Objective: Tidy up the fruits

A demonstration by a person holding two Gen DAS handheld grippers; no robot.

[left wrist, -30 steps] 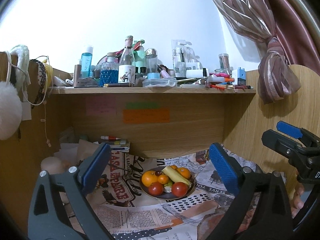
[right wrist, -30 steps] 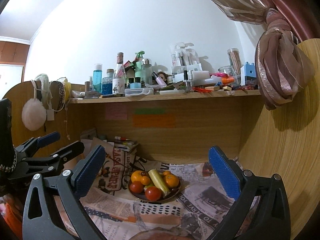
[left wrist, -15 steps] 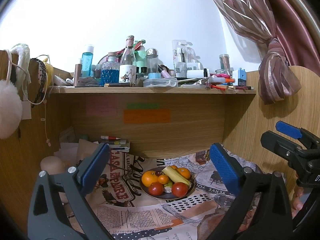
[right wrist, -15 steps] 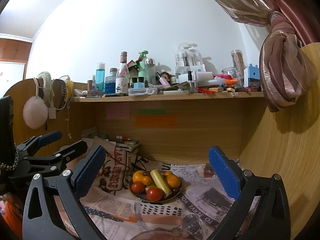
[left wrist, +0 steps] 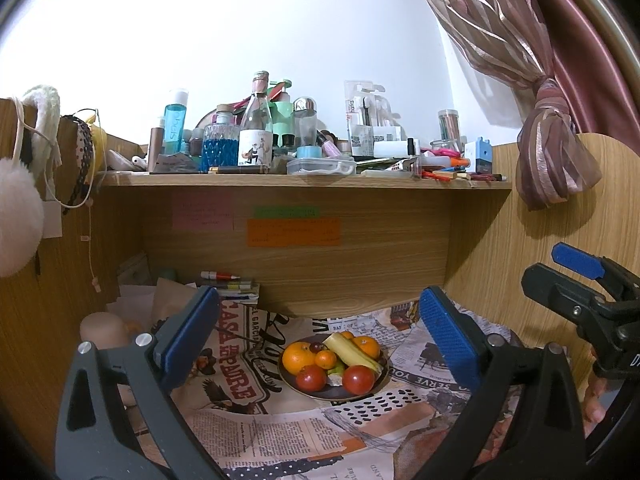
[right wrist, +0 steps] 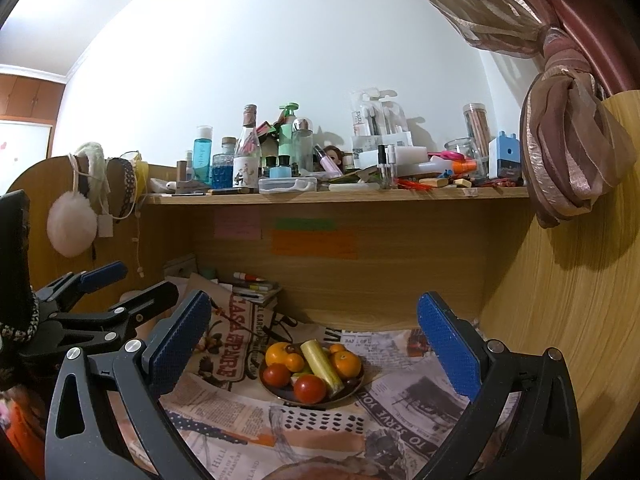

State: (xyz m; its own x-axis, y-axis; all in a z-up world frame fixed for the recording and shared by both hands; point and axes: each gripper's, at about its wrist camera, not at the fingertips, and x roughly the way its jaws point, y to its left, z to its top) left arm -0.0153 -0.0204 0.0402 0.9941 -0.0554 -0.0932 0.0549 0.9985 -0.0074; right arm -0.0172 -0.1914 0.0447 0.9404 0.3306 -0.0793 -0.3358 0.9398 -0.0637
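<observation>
1. All the fruit sits heaped on one dark plate [left wrist: 382,374], straight ahead of and below both grippers. This fits either a sorted pile or one awaiting sorting.
2. The left gripper [left wrist: 320,338] and right gripper [right wrist: 314,342] are both spread wide, grasping nothing, held well back from the plate.
3. The fruit: a round, dimpled orange [left wrist: 297,357], glossy smooth tomatoes [left wrist: 358,379] nearest the grippers, and a long pale banana [right wrist: 322,364] laid diagonally.
4. Crinkled printed newspaper [left wrist: 260,436] covers the desk beneath the grippers.
</observation>
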